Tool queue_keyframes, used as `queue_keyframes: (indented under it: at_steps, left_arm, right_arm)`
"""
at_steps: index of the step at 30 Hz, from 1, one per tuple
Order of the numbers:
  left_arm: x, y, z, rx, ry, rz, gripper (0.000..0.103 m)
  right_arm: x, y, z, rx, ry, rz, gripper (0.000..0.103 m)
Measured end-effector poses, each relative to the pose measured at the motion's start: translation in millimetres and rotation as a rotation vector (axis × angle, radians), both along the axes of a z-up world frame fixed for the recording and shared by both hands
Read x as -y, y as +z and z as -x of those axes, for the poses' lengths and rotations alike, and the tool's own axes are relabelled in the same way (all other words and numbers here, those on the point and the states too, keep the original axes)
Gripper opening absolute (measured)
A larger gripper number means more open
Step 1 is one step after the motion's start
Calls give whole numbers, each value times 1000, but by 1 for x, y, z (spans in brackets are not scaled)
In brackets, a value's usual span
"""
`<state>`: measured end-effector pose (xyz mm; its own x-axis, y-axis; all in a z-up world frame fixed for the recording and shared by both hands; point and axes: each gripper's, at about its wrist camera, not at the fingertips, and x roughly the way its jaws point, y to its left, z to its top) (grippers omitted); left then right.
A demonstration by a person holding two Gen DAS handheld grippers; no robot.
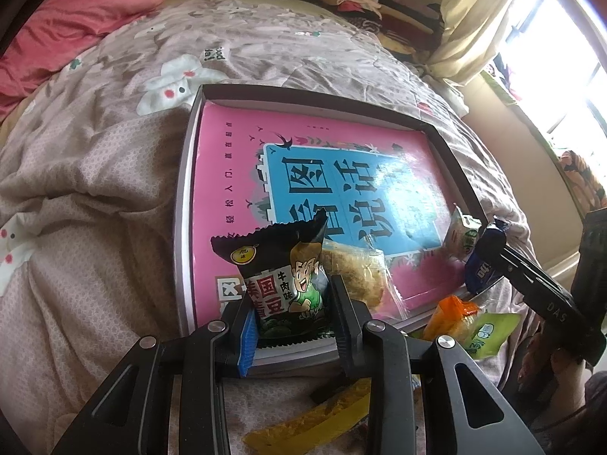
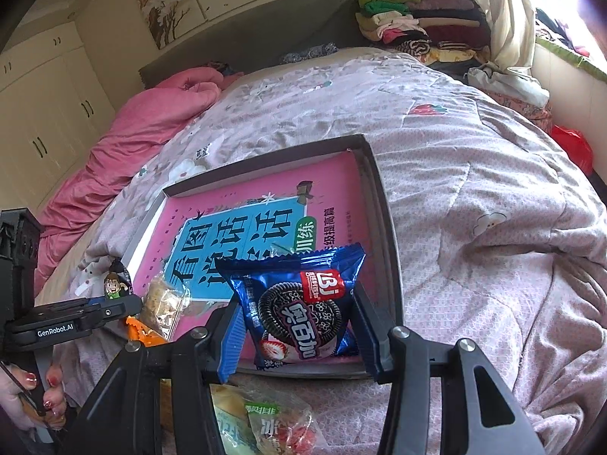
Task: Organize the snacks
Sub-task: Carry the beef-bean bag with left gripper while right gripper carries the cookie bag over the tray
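Note:
A shallow grey box [image 1: 182, 204] [image 2: 383, 204] lies on the bed with a pink and blue book [image 1: 341, 174] [image 2: 235, 227] flat inside it. My left gripper [image 1: 292, 322] is shut on a black green-pea snack packet [image 1: 284, 265] over the box's near left corner. My right gripper [image 2: 299, 326] is shut on a blue cookie packet [image 2: 299, 303] [image 1: 483, 265] above the box's near right corner. A clear-wrapped pastry [image 1: 356, 269] [image 2: 163, 303] lies on the book between them, and a small pale packet [image 1: 461, 239] rests by the right wall.
Loose snacks lie on the quilt in front of the box: an orange packet [image 1: 451, 314], a green packet [image 1: 489, 331] [image 2: 265, 421] and a yellow wrapper [image 1: 315, 413]. A pink blanket [image 2: 144, 132] is at the left, folded clothes [image 2: 409, 26] at the back. A hand [image 2: 34, 398] holds the left gripper.

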<state>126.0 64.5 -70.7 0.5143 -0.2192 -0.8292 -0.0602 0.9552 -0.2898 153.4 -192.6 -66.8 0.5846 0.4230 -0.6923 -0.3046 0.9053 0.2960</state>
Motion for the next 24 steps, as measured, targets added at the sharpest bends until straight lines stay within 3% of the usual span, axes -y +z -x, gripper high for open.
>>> queue_keyframes:
  at_steps: [24]
  left_arm:
    - [-5, -10, -2, -38, 5, 15, 35]
  right_arm:
    - [-9, -4, -10, -45, 2, 42, 51]
